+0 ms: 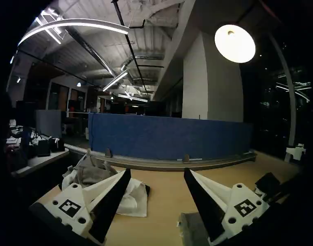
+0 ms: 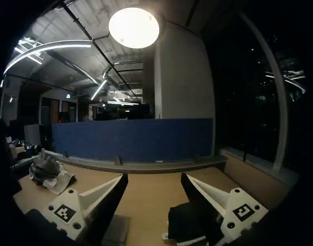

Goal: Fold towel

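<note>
Left gripper view: the left tongs (image 1: 156,170) stand wide open with an empty gap between the fingers, held low over the pale wooden table (image 1: 164,184). A flat grey cloth (image 1: 192,226) lies on the table at the bottom edge, just beside the inner face of the right-hand finger. Beyond the left-hand finger sits the heap of crumpled towels (image 1: 93,172), a grey one bunched on top of a white one that spreads out toward the table's middle; the finger's tip overlaps the heap's near edge, contact unclear. A dark object (image 1: 266,181) shows past the right-hand finger, too dim to identify. Right gripper view: the right tongs (image 2: 154,174) are equally wide open, gripping nothing. A black bundle (image 2: 184,220) rests on the table against the right-hand finger's inner side, and a flat grey piece lies by the left-hand finger. The towel heap sits well off to the left, near the table's far corner. Behind the table runs a blue partition (image 1: 168,137), then a white column (image 1: 209,82), with a round lamp (image 1: 234,43) glowing overhead.
</note>
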